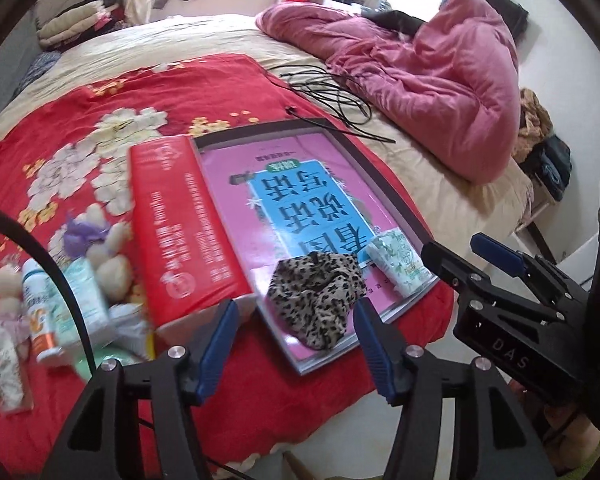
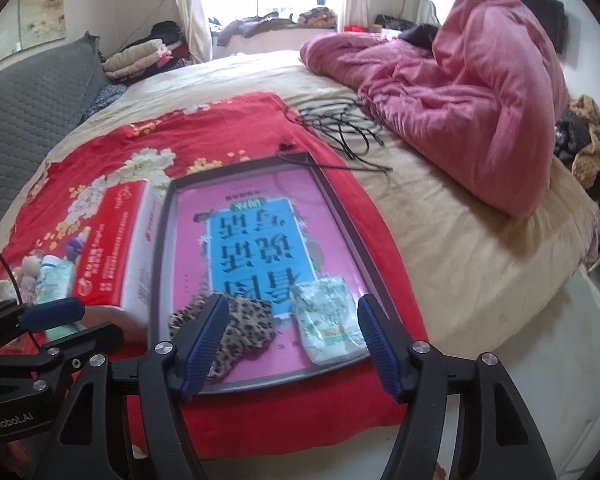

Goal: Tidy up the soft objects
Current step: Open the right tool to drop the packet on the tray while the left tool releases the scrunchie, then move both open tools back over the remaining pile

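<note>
A leopard-print scrunchie (image 1: 316, 300) (image 2: 244, 332) and a green-patterned soft tissue pack (image 1: 398, 266) (image 2: 326, 320) lie side by side at the near end of a dark-rimmed tray (image 1: 384, 184) (image 2: 336, 216) that holds a pink and blue book. My left gripper (image 1: 296, 332) hovers open above the scrunchie, nothing between its blue pads. My right gripper (image 2: 292, 340) is open too, above the tray's near end between scrunchie and pack, clear of both. Each wrist view shows the other gripper at its edge: the right gripper (image 1: 468, 256) and the left gripper (image 2: 48, 320).
The tray rests on a red floral blanket (image 1: 80, 128) on a bed. Left of it stand a red tissue box (image 1: 180, 224) (image 2: 112, 248), small bottles (image 1: 40, 320) and a plush toy (image 1: 108, 252). Black cables (image 1: 332, 92) and a pink duvet (image 1: 440, 80) lie beyond.
</note>
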### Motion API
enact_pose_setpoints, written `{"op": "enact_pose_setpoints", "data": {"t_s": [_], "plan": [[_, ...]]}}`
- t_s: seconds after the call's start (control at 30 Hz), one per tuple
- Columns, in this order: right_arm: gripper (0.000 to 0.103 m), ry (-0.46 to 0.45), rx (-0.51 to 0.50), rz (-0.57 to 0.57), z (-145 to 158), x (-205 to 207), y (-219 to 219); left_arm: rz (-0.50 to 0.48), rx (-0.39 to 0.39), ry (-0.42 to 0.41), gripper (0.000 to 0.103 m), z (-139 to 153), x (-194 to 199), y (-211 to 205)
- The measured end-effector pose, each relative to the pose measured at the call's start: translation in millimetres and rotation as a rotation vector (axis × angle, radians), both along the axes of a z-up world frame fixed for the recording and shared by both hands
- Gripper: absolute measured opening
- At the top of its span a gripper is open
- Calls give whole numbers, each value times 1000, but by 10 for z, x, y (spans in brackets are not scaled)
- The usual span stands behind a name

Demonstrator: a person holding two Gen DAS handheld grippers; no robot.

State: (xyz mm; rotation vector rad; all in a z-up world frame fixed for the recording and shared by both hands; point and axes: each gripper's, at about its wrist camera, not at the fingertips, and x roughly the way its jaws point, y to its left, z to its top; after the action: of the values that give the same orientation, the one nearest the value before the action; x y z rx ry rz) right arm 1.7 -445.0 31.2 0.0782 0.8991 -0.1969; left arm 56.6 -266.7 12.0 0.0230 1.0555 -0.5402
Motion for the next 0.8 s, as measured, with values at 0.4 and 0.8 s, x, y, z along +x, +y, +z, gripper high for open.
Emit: {"op": "enact_pose_setpoints", "data": {"t_s": [0.4,0.8], "plan": [[75,-63,-25,79,342,14,594,124,-19,-66,65,344,-126,753],[76,-98,-18,169,543,69,1272,258,-23,-74,67,531,-125,1602]]}}
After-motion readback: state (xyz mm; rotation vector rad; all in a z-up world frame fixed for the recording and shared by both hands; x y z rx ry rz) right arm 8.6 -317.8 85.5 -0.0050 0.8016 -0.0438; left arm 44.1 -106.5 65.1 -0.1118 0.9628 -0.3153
